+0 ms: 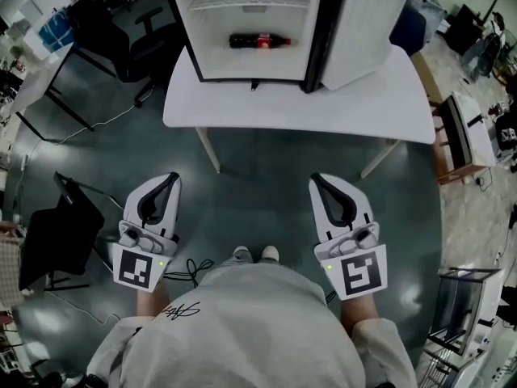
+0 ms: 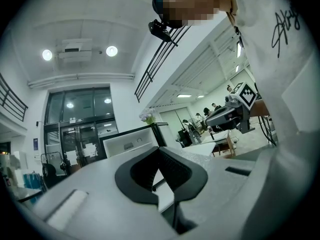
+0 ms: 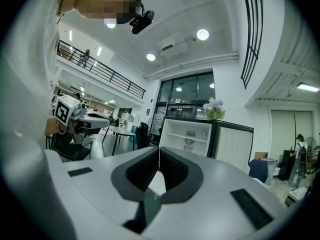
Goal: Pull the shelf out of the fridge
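A small fridge (image 1: 250, 31) stands on a white table (image 1: 299, 107), its door (image 1: 363, 31) swung open to the right. A white wire shelf (image 1: 250, 0) shows in the upper part of the fridge, and a cola bottle (image 1: 258, 41) lies below it. My left gripper (image 1: 170, 178) and right gripper (image 1: 317, 181) are held side by side, well short of the table, both shut and empty. In the left gripper view the left gripper (image 2: 159, 151) points at the fridge (image 2: 131, 145). The right gripper (image 3: 159, 151) faces the open fridge (image 3: 187, 136) and its shelf (image 3: 186, 137).
A black chair (image 1: 60, 233) stands left of me and an office chair (image 1: 129, 39) left of the table. A cable (image 1: 190, 269) lies on the floor by my feet (image 1: 254, 255). Desks and racks (image 1: 464, 136) line the right side.
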Action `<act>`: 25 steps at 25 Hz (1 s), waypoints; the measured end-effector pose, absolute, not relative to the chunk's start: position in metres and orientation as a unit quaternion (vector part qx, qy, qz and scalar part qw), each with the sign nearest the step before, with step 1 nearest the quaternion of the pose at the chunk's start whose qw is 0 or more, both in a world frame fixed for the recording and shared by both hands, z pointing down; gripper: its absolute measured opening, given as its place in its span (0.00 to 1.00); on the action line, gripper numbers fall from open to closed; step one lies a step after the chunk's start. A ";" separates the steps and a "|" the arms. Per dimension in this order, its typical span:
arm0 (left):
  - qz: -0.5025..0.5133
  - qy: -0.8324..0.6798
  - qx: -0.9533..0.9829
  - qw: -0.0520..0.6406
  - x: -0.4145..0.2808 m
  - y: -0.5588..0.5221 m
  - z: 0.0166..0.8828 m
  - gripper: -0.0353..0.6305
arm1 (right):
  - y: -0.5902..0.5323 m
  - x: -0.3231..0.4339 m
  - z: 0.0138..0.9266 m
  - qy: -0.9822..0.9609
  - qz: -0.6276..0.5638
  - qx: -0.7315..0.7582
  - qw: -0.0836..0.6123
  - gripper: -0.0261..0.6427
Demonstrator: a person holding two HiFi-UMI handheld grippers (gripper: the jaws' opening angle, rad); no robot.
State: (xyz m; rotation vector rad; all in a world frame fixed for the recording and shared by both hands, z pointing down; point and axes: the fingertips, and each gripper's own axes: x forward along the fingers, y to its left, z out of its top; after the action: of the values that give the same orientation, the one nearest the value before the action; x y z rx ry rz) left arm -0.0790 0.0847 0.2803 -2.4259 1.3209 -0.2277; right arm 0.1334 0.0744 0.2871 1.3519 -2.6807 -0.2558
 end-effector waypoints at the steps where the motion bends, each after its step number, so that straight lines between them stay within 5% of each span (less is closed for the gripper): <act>1: -0.081 0.467 -0.861 0.186 -0.078 0.083 0.280 0.06 | 0.074 0.134 0.287 -0.887 -0.087 0.449 0.065 0.06; 25: -0.075 0.465 -0.865 0.173 -0.057 0.048 0.292 0.06 | 0.040 0.155 0.301 -0.890 -0.078 0.445 0.063 0.06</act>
State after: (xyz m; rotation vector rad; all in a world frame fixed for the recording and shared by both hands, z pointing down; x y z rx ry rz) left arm -0.0566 0.0478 0.2924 -2.4537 1.3186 -0.2124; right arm 0.1550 0.0395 0.3009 1.3455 -2.6886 -0.2361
